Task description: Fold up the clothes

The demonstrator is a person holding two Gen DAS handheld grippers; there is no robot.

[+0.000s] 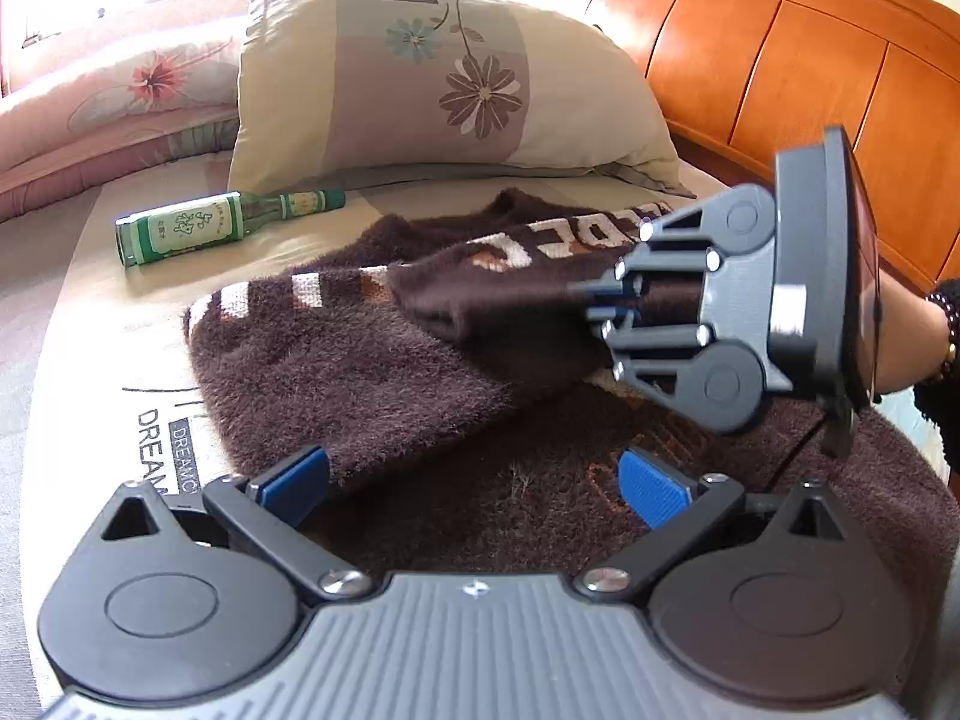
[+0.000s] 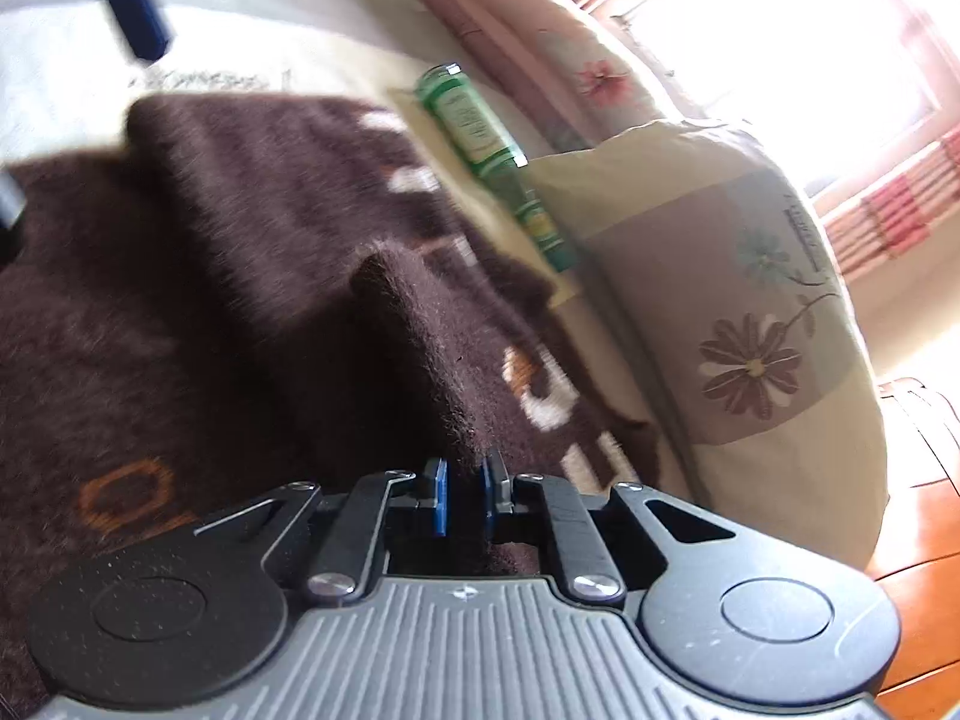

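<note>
1. Spreading wide at the near edge of the left wrist view, the left tool (image 1: 474, 483) has its blue pads (image 1: 651, 486) well apart and holds nothing; it sits low over the near part of the brown sweater (image 1: 360, 360).
2. Farther in and to the right, the right tool (image 1: 606, 306) is closed tight on a raised fold of the sweater, lifting that piece above the rest; a hand (image 1: 912, 342) with a beaded bracelet holds it.
3. From the right wrist view, the fuzzy fabric stands up as a ridge pinched between the narrow blue pads (image 2: 441, 504).
4. The sweater lies across the bed (image 1: 90, 312), its white lettering toward the far side.
5. Beyond it a green bottle (image 1: 222, 225) lies on its side, just in front of a flowered pillow (image 1: 444, 78).
6. A wooden headboard (image 1: 780, 72) stands far right.
</note>
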